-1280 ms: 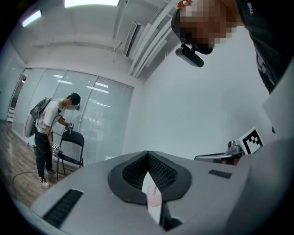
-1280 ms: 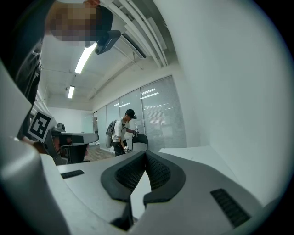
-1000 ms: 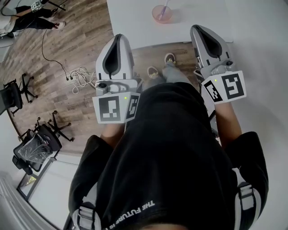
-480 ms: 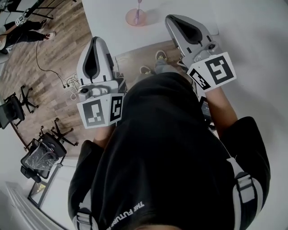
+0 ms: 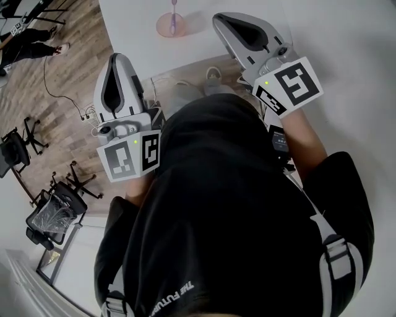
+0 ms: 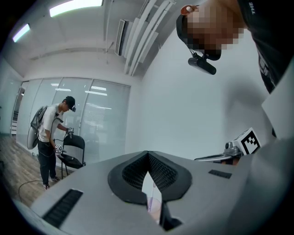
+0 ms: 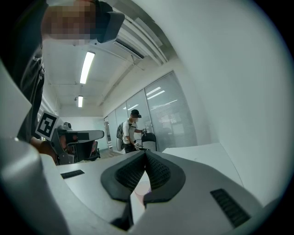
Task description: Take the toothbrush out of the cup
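A pink translucent cup (image 5: 168, 25) stands on the white table (image 5: 136, 31) at the top of the head view, with a purple-tinted toothbrush (image 5: 174, 6) upright in it. My right gripper (image 5: 218, 17) hangs over the table's near edge, just right of the cup and apart from it, jaws together and empty. My left gripper (image 5: 117, 57) is lower left, over the floor short of the table, also shut and empty. In the left gripper view a sliver of the pink cup (image 6: 155, 209) shows below the closed tips (image 6: 148, 155). The right gripper view shows its closed tips (image 7: 145, 153).
Wooden floor (image 5: 68, 80) with a cable (image 5: 46, 74) and black office chairs (image 5: 52, 213) lies to the left. Another person (image 5: 28, 34) stands at the far left; a person with a backpack (image 6: 49, 133) stands by a chair. A white wall (image 5: 352, 74) runs along the right.
Both grippers have moved forward toward the table. The cup has shifted up and left in the head view, and the right gripper now reaches beside it.
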A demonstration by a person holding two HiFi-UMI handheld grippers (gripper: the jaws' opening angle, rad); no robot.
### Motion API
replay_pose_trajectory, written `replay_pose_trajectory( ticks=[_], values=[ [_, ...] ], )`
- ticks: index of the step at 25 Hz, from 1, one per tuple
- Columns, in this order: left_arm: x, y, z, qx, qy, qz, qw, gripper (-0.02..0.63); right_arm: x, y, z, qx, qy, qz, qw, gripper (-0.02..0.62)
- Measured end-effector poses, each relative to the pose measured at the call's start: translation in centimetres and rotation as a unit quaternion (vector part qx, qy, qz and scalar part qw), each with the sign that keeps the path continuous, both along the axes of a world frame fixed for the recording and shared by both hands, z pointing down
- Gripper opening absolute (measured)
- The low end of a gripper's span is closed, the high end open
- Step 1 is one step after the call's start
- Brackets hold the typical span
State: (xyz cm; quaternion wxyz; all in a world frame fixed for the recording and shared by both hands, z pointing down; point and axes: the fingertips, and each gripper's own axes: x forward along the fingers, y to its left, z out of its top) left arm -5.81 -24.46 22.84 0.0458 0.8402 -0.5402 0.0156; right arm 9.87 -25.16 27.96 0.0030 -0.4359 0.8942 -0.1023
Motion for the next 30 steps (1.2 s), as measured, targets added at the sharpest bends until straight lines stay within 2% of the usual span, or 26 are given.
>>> replay_pose_trajectory(
  ticks=[4,12,22,30],
  values=[
    [-1.9,0.4,2.1,-0.004,-0.003,-0.004,1.0000,0.008,-2.4,0.2,2.7,-0.010,0.004,-0.022,1.000,0.017],
    [-2.1,0.8,2.8,-0.009,-0.008,0.006,0.9999,0.008,-3.5,1.0,3.2,-0.006,0.007,-0.047,0.999,0.017],
    [-2.3,0.6,2.5,-0.008,-0.002,-0.009,0.9999,0.008,-3.5,1.3,4.4,-0.010,0.028,-0.075,0.997,0.017],
    [-3.0,0.4,2.7,-0.013,-0.008,-0.029,0.9995,0.008,-3.3,-0.5,8.6,-0.048,0.024,-0.068,0.996,0.018]
  ],
)
